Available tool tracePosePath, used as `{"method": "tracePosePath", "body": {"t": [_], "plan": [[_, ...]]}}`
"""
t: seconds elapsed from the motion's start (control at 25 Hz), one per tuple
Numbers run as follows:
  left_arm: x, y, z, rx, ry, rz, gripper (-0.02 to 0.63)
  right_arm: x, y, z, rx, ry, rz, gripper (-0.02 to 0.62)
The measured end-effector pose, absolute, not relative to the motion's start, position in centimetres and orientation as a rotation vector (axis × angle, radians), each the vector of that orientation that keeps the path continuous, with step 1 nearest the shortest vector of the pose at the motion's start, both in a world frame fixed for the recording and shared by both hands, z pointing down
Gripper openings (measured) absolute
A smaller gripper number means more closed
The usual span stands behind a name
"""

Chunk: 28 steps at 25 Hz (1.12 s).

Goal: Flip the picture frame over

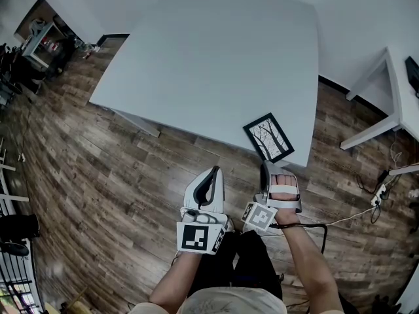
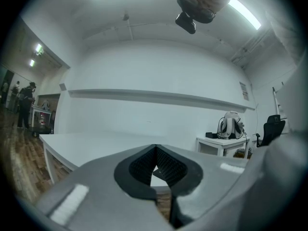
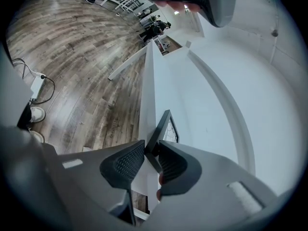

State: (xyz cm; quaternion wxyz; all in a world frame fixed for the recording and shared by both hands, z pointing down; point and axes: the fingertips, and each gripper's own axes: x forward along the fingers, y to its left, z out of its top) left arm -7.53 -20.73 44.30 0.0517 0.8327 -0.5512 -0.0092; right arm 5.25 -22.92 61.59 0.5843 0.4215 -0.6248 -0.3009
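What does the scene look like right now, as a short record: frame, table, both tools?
picture frame: lies flat, tree picture facing up, not yet flipped
table: white; the frame sits by its near edge
right tool: jaws apart, the frame's near corner shows in the gap; contact cannot be told
left tool: jaws together, nothing held, short of the table over the floor

My right gripper [image 3: 150, 149] covers the picture frame's [image 3: 167, 121] near corner; my left gripper [image 2: 155, 150] leaves only a dark sliver showing. Figures [image 2: 25, 99] at nine o'clock are too small to make out.
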Motion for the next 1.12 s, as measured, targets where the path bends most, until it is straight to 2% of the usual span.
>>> {"method": "tracePosePath", "body": {"t": [0.24, 0.48, 0.8, 1.12], "plan": [[-7.2, -20.7, 44.4, 2.532, -1.673, -0.025, 0.000, 5.3, -23.1, 61.4, 1.027, -1.503, -0.650, 0.130], [-7.4, -20.8, 44.4, 2.527, -1.679, -0.015, 0.000, 5.6, -22.8, 61.5, 1.036, -1.540, -0.600, 0.198], [-7.3, -21.2, 43.3, 2.535, -1.692, -0.037, 0.000, 6.4, -22.0, 59.4, 1.134, -1.629, -0.517, 0.206], [-7.2, -21.2, 41.8, 2.544, -1.697, -0.064, 0.000, 8.0, -20.3, 55.4, 1.332, -1.819, -0.241, 0.207]]}}
